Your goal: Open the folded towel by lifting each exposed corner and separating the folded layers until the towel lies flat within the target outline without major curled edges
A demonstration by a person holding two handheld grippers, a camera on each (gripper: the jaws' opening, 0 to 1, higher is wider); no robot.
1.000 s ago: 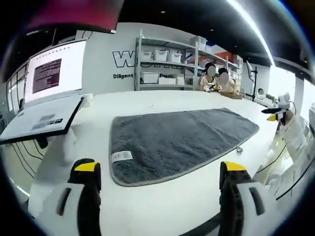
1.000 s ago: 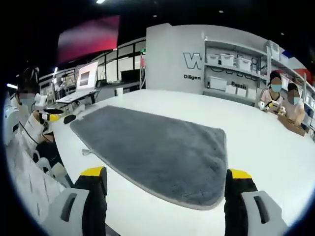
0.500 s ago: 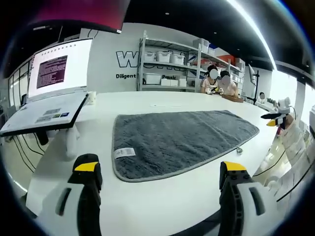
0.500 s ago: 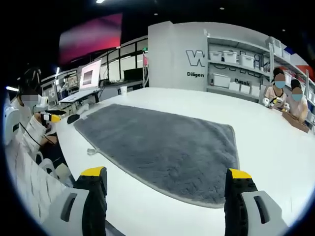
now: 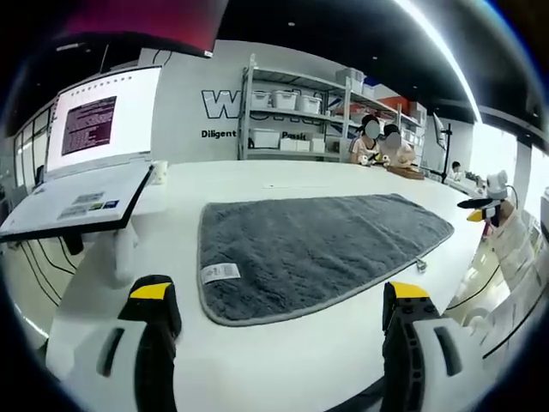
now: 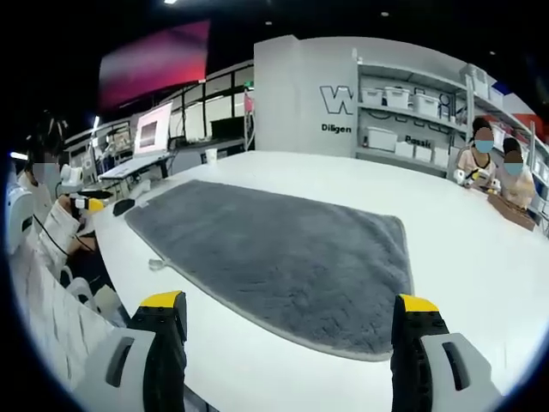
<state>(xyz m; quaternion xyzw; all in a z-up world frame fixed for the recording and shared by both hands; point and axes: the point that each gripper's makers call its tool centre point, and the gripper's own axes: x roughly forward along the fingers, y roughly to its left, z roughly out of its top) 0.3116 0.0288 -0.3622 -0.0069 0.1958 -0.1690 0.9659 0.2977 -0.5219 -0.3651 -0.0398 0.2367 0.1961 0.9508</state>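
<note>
A grey plush towel (image 5: 309, 245) lies spread flat on the white table (image 5: 283, 343), with a small white label (image 5: 220, 273) at its near left corner. In the right gripper view the same towel (image 6: 274, 253) stretches away to the left, its edges flat. My left gripper (image 5: 273, 318) hovers open above the near table edge, short of the towel, holding nothing. My right gripper (image 6: 290, 326) is also open and empty, just in front of the towel's near edge.
A laptop on a stand (image 5: 81, 172) sits at the table's left. Shelves with white bins (image 5: 292, 116) line the back wall. Two people (image 5: 382, 146) sit at the far side; another person (image 6: 43, 215) sits at the table's end. A small clip (image 5: 420, 265) lies by the towel.
Both views have shifted slightly with my hands; the towel lies as before and both grippers stay open.
</note>
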